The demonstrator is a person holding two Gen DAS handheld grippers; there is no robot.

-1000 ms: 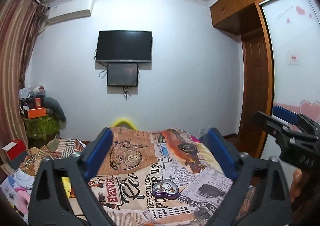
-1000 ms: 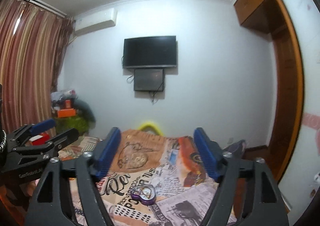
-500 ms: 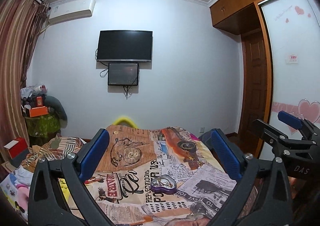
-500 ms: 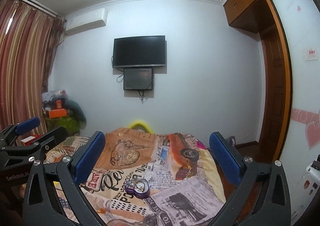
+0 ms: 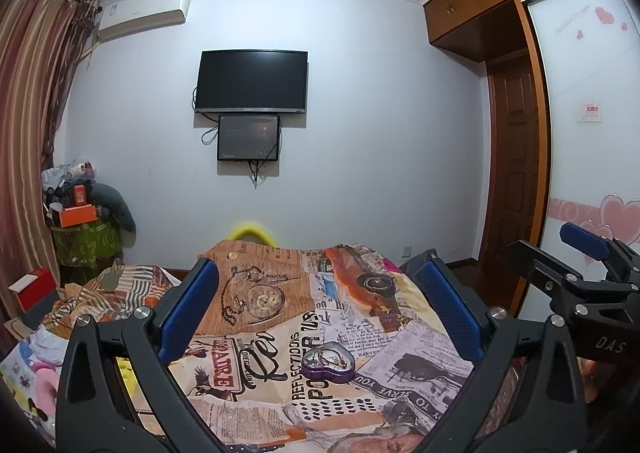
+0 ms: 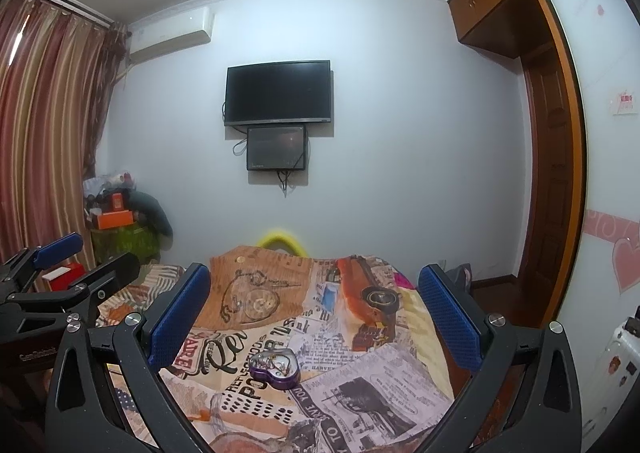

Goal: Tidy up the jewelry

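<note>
A purple heart-shaped jewelry box (image 5: 329, 364) lies open on the printed bedspread (image 5: 280, 317), with gold chains and small pieces inside. It also shows in the right wrist view (image 6: 275, 367). My left gripper (image 5: 320, 305) is open and empty, held above and short of the box. My right gripper (image 6: 314, 311) is open and empty, also held above the bed near the box. Each gripper shows in the other's view: the right one at the right edge (image 5: 580, 273), the left one at the left edge (image 6: 60, 273).
The bed ends toward a white wall with a TV (image 5: 251, 81) and a smaller screen below it. A cluttered green stand (image 5: 84, 237) and striped curtains are on the left. A wooden wardrobe and door (image 5: 516, 181) are on the right. A yellow object (image 5: 253, 231) sits beyond the bed's far end.
Both grippers have opened wider and risen a little, tilting the views up. The jewelry box has stayed in place on the bed.
</note>
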